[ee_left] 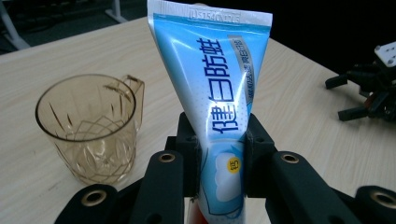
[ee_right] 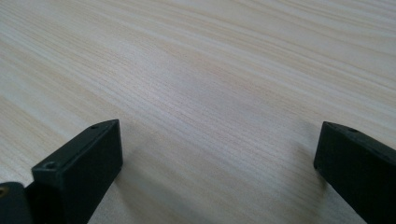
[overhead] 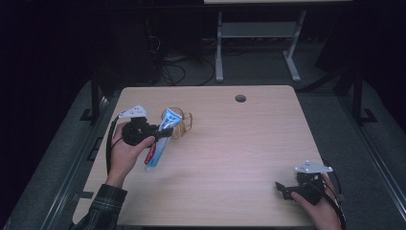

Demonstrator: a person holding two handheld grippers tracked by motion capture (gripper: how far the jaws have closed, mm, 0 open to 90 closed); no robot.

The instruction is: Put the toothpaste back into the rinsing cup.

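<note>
A blue toothpaste tube (ee_left: pixel 219 93) is clamped across its lower body between the jaws of the left gripper (ee_left: pixel 219 158), crimped end up, and is held above the table (overhead: pixel 239 143) just beside an amber plastic cup (ee_left: pixel 88 126). The right gripper (ee_right: pixel 219 154) is seen with jaws spread wide and nothing between them, low over bare wood, well apart from the tube.

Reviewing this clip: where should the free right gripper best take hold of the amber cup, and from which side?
Probably the plain wall of the amber cup, from the side opposite its handle: it stands upright, and the right gripper has open, empty jaws. The toothpaste tube crowds the left gripper side.
</note>
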